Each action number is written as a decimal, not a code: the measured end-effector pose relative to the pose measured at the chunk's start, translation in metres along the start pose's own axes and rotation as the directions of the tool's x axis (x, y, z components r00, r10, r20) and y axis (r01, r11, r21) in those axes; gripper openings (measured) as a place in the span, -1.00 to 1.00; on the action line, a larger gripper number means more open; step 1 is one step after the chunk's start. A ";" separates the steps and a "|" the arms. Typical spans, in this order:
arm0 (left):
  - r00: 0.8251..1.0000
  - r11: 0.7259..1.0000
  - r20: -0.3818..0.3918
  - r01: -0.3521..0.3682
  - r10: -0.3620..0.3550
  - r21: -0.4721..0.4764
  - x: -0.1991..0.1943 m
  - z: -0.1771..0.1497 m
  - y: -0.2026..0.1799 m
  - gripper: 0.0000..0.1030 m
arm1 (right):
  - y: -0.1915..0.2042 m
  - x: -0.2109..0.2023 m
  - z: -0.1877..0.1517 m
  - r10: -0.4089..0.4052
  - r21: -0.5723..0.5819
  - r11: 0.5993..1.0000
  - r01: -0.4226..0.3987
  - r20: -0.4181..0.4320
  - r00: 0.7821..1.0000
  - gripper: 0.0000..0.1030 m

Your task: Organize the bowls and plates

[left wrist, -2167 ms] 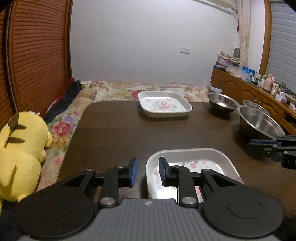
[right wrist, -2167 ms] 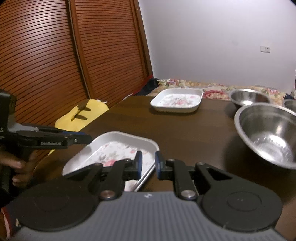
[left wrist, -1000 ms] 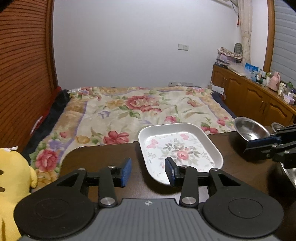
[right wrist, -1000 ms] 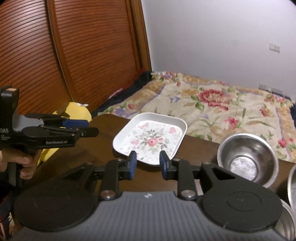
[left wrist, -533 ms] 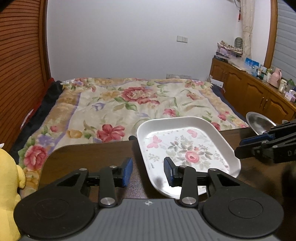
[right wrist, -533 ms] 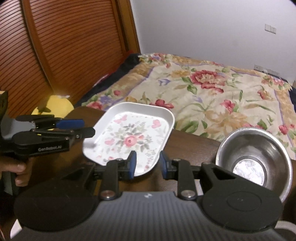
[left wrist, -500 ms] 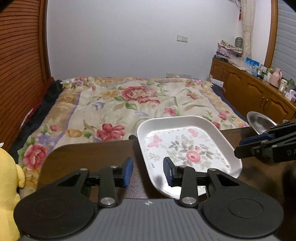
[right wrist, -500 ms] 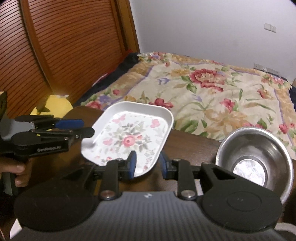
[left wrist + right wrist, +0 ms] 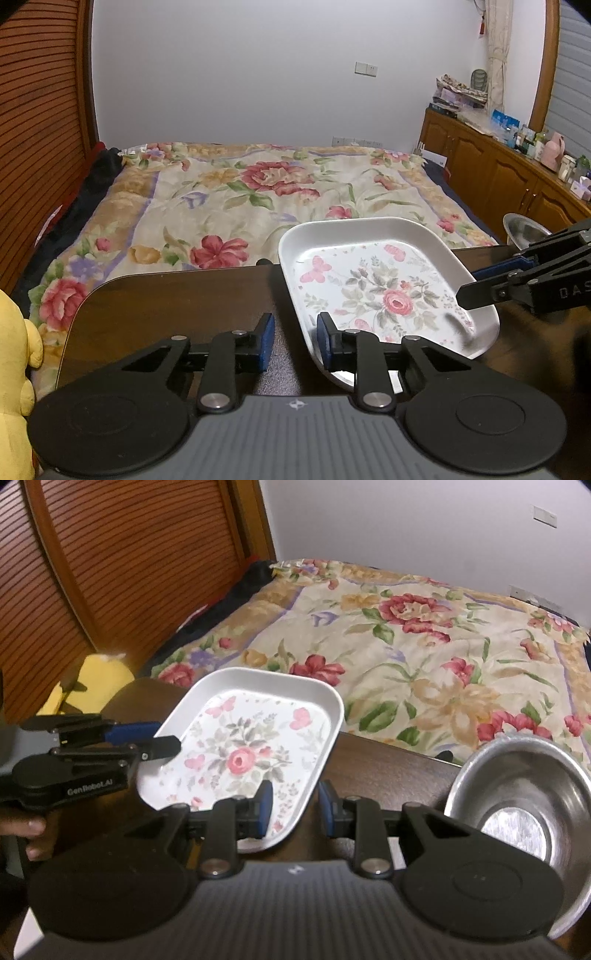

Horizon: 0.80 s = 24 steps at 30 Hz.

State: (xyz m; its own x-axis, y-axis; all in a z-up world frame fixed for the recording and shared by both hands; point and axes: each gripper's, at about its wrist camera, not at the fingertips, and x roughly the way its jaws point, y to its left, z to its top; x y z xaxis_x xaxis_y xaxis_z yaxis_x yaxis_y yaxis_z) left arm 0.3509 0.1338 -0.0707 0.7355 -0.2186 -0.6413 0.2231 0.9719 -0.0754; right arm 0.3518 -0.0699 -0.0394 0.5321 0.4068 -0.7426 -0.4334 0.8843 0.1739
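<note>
A white rectangular plate (image 9: 384, 291) (image 9: 251, 746) with a pink flower print lies at the far edge of the dark table (image 9: 166, 306). My left gripper (image 9: 295, 345) straddles its near left rim. One finger is inside the plate and one outside, the jaws are closing, and a gap still shows at the pads. My right gripper (image 9: 295, 808) straddles the near right rim the same way, jaws apart and not pressing. Each gripper shows in the other's view, the right gripper (image 9: 469, 286) and the left gripper (image 9: 168, 738). A steel bowl (image 9: 524, 805) (image 9: 524, 229) stands to the right.
Beyond the table lies a bed with a floral cover (image 9: 258, 192). A yellow plush toy (image 9: 14, 369) sits at the table's left. Slatted wooden doors (image 9: 129, 554) stand on the left and a wooden cabinet (image 9: 498, 173) runs along the right wall. A hand (image 9: 29, 834) holds the left gripper.
Both grippers have come forward and down to the far plate, which now fills more of each view. The left jaws have narrowed around its rim. The right jaws keep the same gap.
</note>
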 end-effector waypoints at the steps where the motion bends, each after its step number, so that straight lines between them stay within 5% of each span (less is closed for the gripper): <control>1: 1.000 1.000 0.000 0.001 -0.001 0.001 0.000 0.000 0.000 -0.51 | 0.001 0.001 0.001 -0.003 -0.007 1.000 0.003 -0.007 1.000 -0.45; 24: 0.999 1.000 -0.026 0.020 -0.020 -0.001 0.000 -0.003 -0.008 -0.72 | -0.002 0.015 0.009 0.030 -0.090 0.995 -0.039 -0.094 0.995 -0.71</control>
State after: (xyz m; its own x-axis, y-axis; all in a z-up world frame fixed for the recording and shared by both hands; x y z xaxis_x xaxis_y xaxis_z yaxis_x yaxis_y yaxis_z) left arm 0.3473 0.1265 -0.0725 0.7142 -0.2359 -0.6589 0.2372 0.9673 -0.0892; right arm 0.3672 -0.0640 -0.0448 0.4478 0.4100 -0.7946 -0.5172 0.8437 0.1439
